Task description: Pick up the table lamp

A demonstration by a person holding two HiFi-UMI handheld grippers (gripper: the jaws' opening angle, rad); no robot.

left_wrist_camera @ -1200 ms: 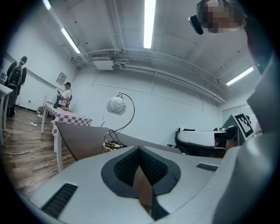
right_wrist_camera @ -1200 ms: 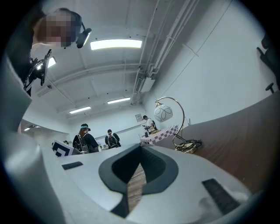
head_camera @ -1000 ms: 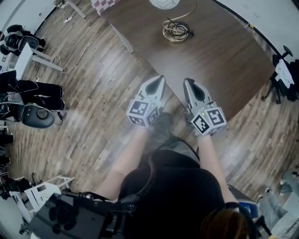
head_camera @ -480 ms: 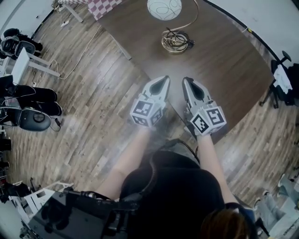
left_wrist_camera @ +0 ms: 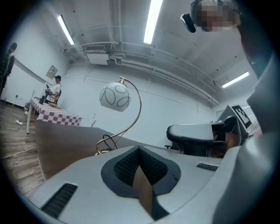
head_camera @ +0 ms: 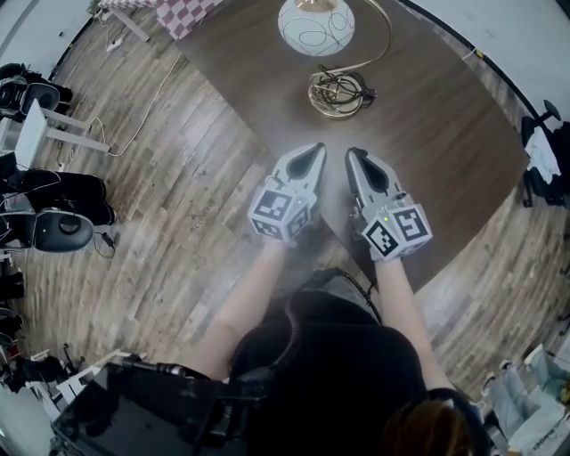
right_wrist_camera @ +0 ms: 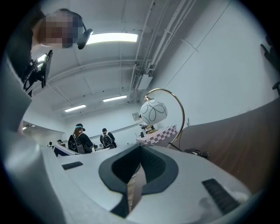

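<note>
Beyond the tongs [head_camera: 313,153] [head_camera: 354,155] (both closed), bare tabletop [head_camera: 427,134] reaches the lamp [head_camera: 316,27].

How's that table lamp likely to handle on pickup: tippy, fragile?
Probably top-heavy: the globe shade hangs high from a thin arched stem above a small round base, so it may tip or swing. The shade looks like glass, likely fragile. The cord coiled on the base could snag.

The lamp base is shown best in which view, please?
Head view: the round base, cord coiled on it, shows from above. The gripper views show the globe shade and arched stem; the base is mostly hidden.
</note>
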